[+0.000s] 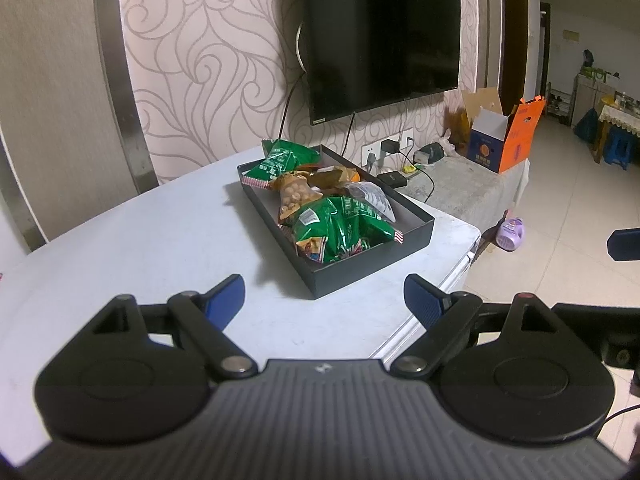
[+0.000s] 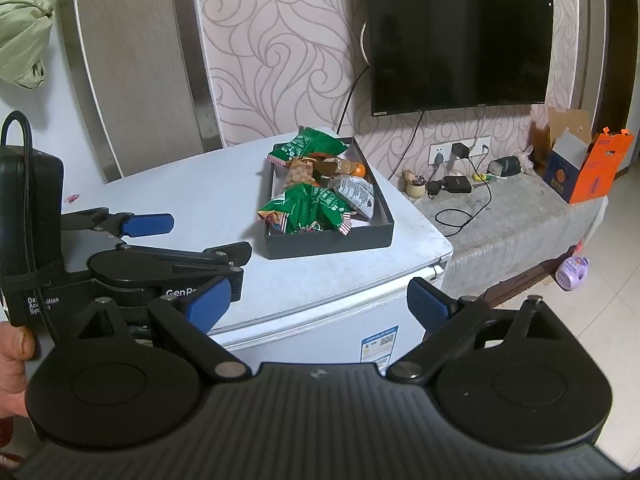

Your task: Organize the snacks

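Observation:
A black open box [image 1: 372,256] [image 2: 332,242] sits on the white top [image 1: 140,248] [image 2: 180,196] near its right edge. It holds several snack packs: green bags [image 1: 340,228] [image 2: 308,208], a clear bag of round puffs [image 1: 294,196], a white pouch [image 2: 358,196] and brown packs. My left gripper [image 1: 324,300] is open and empty, above the top just short of the box; it also shows in the right wrist view [image 2: 200,236]. My right gripper [image 2: 320,304] is open and empty, nearer than the box, off the front corner.
A wall TV [image 1: 380,36] hangs behind. A low bench [image 2: 520,220] to the right carries chargers, cables and an orange carton [image 2: 588,168]. A purple bottle [image 2: 574,274] lies on the tiled floor. A small pink scrap [image 2: 73,198] lies on the top at left.

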{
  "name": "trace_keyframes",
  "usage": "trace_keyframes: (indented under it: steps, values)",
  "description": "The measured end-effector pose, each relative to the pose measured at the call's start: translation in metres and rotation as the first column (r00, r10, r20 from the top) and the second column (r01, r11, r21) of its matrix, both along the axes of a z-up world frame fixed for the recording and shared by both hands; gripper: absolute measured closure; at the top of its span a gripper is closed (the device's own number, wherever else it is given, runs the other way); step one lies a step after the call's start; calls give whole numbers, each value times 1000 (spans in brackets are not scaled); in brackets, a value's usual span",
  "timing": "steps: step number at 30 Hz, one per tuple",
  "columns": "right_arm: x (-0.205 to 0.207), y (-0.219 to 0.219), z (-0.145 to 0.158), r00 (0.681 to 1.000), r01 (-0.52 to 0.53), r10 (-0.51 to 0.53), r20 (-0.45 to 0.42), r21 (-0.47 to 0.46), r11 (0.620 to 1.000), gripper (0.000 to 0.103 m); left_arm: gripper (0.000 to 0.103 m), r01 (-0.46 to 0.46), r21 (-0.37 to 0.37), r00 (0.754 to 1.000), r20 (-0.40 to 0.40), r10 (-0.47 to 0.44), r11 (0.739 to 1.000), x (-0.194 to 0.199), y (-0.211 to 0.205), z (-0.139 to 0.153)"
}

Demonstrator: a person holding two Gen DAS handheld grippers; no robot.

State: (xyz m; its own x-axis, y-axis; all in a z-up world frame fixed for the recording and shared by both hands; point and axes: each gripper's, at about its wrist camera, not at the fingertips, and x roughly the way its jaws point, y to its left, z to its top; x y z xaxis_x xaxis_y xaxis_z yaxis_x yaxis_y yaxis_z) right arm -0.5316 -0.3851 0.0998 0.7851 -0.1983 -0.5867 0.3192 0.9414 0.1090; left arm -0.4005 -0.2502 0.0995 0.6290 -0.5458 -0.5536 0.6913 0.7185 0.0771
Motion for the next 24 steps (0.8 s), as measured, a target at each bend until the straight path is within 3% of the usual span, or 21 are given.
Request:
trace_keyframes:
  steps: [24]
  values:
    - [1,-2,1,1000,4,-4,-10,7,1000,6,15,5,2,1000,-16,-5,1000,3,-3,-2]
